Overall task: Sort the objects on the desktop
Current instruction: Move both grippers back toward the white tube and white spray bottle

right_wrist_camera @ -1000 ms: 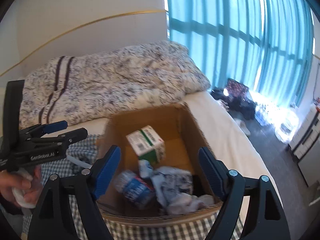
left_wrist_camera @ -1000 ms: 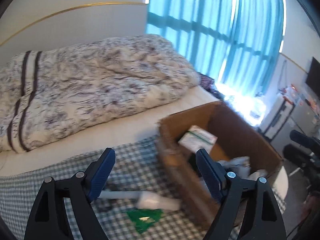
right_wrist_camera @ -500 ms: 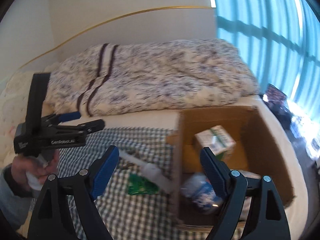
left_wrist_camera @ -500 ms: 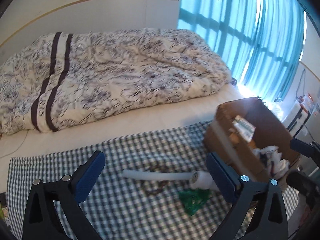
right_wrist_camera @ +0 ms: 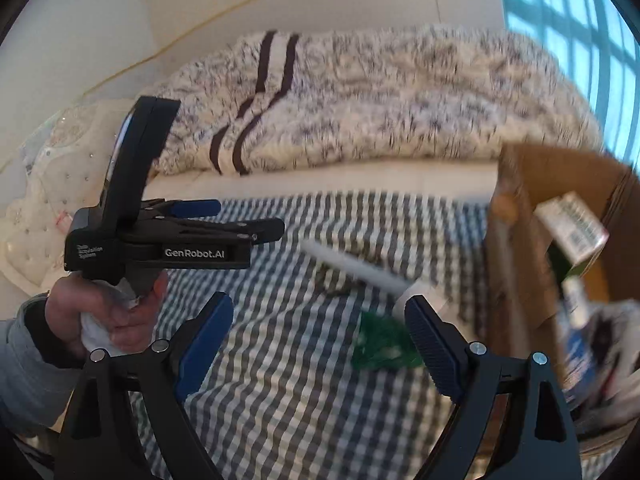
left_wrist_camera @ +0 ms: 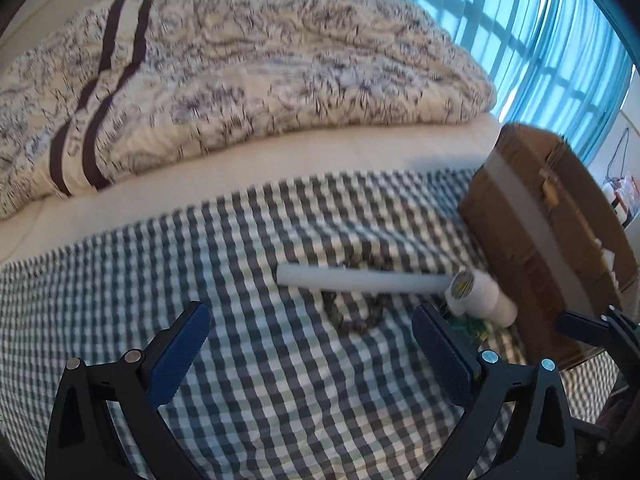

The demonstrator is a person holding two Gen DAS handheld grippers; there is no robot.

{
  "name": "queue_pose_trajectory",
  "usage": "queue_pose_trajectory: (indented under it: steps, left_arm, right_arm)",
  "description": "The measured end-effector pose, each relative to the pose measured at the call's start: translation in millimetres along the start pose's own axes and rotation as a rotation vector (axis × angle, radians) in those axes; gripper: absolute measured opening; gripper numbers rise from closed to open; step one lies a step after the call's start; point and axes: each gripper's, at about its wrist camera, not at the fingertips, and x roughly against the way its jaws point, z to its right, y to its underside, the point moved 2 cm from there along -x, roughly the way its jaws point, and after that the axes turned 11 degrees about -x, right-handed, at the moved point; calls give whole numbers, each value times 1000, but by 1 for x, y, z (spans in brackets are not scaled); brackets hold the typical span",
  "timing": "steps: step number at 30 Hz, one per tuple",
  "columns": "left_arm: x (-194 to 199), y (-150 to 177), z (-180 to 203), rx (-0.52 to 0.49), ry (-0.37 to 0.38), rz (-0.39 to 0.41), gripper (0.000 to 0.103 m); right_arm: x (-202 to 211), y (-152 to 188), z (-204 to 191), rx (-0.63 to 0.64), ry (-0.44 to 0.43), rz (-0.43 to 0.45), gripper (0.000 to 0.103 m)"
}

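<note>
While both tongs hang spread and empty over the checked cloth point(left_wrist_camera: 248, 320), the left tongs point(left_wrist_camera: 310, 354) face a white tube point(left_wrist_camera: 360, 280) lying flat near the cardboard box point(left_wrist_camera: 540, 216). Beyond the right tongs point(right_wrist_camera: 318, 342), a green packet point(right_wrist_camera: 380, 344) lies beside that tube.

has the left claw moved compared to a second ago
Yes. In the left wrist view the cardboard box has slid from between the open left claw toward the right edge, so the claw swung left, away from the box, over the checked cloth.
</note>
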Motion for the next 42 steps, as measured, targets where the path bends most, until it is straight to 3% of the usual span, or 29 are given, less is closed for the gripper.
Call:
queue_pose_trajectory:
  steps: [10, 22, 26, 42]
  left_arm:
    - [-52, 15, 16, -8, 48, -73, 103]
    - [-96, 9, 33, -18, 93, -132, 101]
    - [-106, 9, 33, -15, 79, -154, 96]
    - [-123, 4, 40, -56, 13, -136, 94]
  right_arm:
    - [-41, 14, 44, -94, 85, -96, 88]
    - [-73, 25, 57, -93, 127, -143, 88]
    - [-80, 27, 64, -111, 138, -153, 88]
    - [-106, 29, 73, -124, 203, -162, 88]
